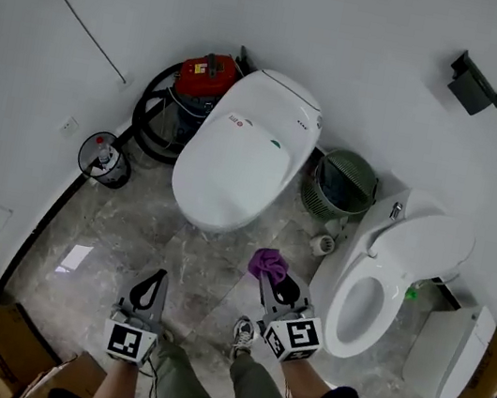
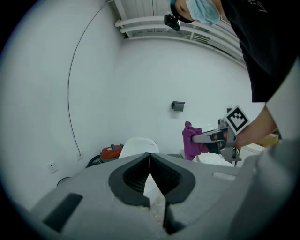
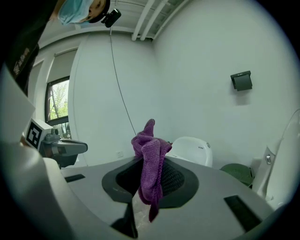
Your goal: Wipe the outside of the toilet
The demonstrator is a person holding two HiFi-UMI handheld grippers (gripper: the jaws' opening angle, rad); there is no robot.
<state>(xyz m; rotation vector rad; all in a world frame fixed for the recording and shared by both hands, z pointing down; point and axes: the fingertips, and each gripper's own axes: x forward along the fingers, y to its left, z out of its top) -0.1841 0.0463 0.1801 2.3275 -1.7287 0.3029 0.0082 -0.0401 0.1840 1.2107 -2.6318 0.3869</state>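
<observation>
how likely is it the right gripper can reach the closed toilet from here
Probably yes: the right gripper, shut on the cloth, hangs just short of the closed toilet, and only floor lies between them.

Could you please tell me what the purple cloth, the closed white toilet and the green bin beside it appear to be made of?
The purple cloth looks like soft, fuzzy fabric, probably microfibre: it folds and droops. The closed white toilet has a smooth glossy shell, likely plastic or ceramic; I cannot tell which. The green bin seems matte plastic, judging by its slotted walls.
</observation>
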